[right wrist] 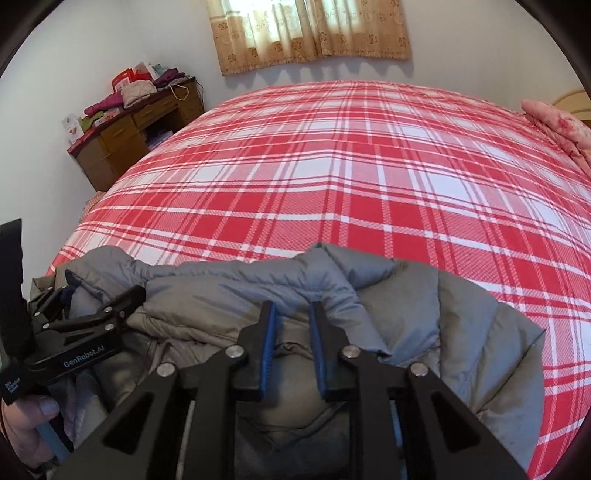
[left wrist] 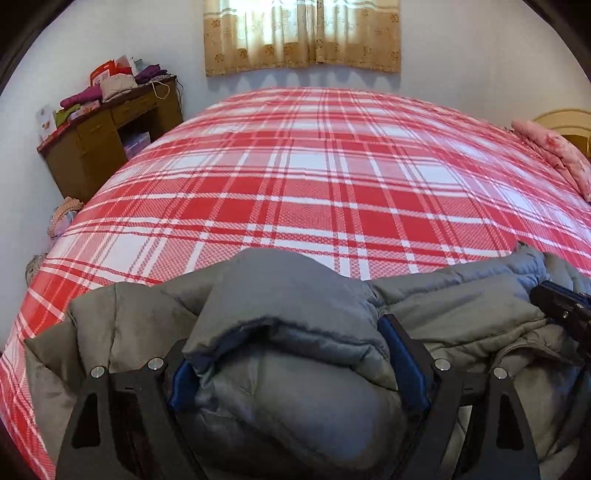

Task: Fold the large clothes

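Observation:
A grey puffer jacket (left wrist: 295,295) lies bunched at the near edge of a bed with a red and white plaid cover (left wrist: 314,177). My left gripper (left wrist: 291,354) has its jaws wide apart around a thick fold of the jacket, which fills the gap between the blue pads. My right gripper (right wrist: 293,314) has its jaws narrowly parted over a jacket (right wrist: 406,295) edge; fabric lies between and under the fingers. The left gripper also shows in the right wrist view (right wrist: 99,302), pressed into the jacket. The right gripper's tip shows at the right of the left wrist view (left wrist: 561,306).
A brown wooden desk (left wrist: 107,140) piled with clothes and bags stands against the wall at the far left. A folded pink quilt (left wrist: 554,155) lies at the bed's right side. A curtained window (left wrist: 303,33) is behind the bed.

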{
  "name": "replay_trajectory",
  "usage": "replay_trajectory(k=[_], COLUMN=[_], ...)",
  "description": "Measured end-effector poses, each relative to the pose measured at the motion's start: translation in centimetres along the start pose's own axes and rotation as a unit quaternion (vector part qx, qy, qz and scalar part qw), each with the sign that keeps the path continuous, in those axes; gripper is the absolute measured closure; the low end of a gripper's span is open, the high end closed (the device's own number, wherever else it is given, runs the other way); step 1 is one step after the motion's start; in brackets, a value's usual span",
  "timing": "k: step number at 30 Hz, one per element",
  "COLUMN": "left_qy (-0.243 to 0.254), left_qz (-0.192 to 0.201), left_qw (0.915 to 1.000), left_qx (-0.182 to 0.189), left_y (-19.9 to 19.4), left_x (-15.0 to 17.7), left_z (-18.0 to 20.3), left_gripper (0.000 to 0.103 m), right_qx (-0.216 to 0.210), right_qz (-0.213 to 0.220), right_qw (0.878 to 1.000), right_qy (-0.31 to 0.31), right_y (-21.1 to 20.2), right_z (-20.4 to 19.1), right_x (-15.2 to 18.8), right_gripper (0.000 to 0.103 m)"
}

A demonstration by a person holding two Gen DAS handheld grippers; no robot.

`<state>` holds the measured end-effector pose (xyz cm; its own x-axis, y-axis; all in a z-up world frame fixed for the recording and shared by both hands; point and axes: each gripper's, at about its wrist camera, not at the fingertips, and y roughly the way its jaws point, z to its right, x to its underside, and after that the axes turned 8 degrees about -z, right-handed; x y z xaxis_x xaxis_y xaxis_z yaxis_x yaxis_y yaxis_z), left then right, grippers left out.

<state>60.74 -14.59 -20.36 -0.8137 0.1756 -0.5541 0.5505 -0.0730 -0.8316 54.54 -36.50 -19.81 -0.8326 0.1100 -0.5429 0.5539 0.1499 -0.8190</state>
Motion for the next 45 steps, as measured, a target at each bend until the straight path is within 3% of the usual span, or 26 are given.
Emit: replay_trajectory(k=[9,14,18,21,24,25,31,45], left_qy=[-0.017,-0.014,0.003,0.018,0.016,0.008,-0.008,0.004], left_qz=[-0.001,0.063,0.090,0.068,-0.004,-0.009,-0.008,-0.011], left_qw=[0.9998,0.9976,0.9959,0.9975,0.9998,0.9999,0.9999,0.9999], left_qx=[0.013,-0.025,0.010,0.006,-0.014,0.002,0.011,-0.008], left_y=[0.0,-3.6,-6.0,-4.4,-0.5,0.0,0.5,1.0], left_x=[-0.1,-0.1,-0.8,-1.3,-1.0,-0.9,-0.6,-0.4], left_z=[-0.8,0.0,1.7,3.0,2.7,2.3,1.6,2.3], left_gripper=[0.015,0.015,0.015,0.015,0.015,0.015,0.015,0.014], right_qx=[-0.015,-0.009,-0.005,-0.008,-0.005,-0.004,-0.014,0.017], right_qz=[0.000,0.017,0.070,0.066,0.034,0.031,0.014,-0.001], right_qw=[1.000,1.000,0.997,0.997,0.999,0.999,0.999,1.000], right_qy=[0.015,0.015,0.028,0.037,0.033,0.030,0.033,0.014], right_y=[0.9,0.4,-1.5,-1.4,-0.2,0.0,0.6,1.2], right_z=[0.6,0.6,1.0,1.4,1.2,1.1,1.4,0.5], right_x=[0.6,0.9,1.6,1.4,0.9,0.9,1.0,0.7], right_gripper=[0.082,0.084,0.084,0.084,0.084,0.084,0.084,0.084])
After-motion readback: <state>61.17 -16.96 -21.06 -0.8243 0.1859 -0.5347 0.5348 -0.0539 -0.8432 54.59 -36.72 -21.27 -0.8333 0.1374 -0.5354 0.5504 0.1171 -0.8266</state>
